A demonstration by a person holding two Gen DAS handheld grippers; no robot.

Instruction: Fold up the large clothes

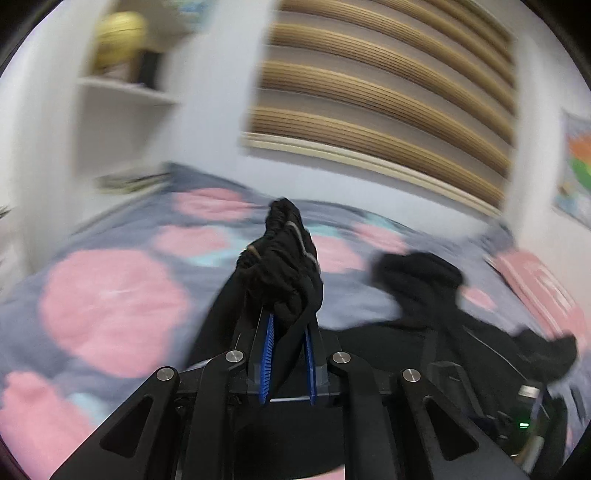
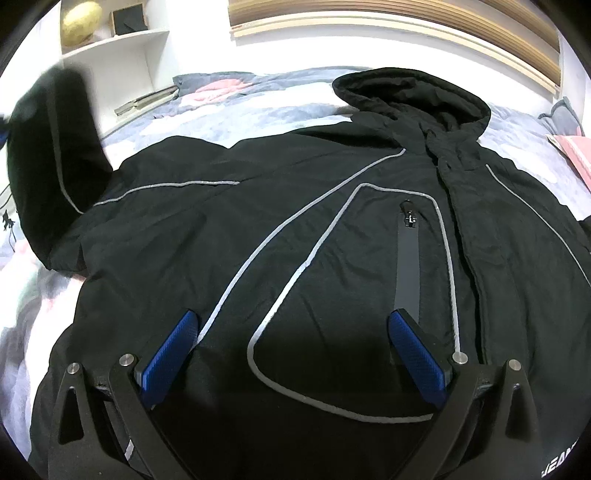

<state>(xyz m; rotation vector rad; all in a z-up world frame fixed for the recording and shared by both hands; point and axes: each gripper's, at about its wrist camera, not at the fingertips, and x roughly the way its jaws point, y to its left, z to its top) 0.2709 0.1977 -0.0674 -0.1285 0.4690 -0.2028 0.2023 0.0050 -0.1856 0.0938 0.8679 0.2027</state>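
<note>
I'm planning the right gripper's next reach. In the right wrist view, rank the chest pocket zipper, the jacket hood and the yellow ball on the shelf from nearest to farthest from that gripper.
From the open right gripper:
1. Chest pocket zipper, just beyond its right finger.
2. Jacket hood, up at the jacket's far end.
3. Yellow ball, on the white shelf at upper left, past the bed.

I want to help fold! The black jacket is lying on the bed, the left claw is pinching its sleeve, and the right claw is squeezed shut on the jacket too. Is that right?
Not quite. The right claw is wide open above the jacket, gripping nothing, as the right wrist view shows. The rest holds: the jacket lies on the bed, and the left claw pinches the sleeve.
</note>
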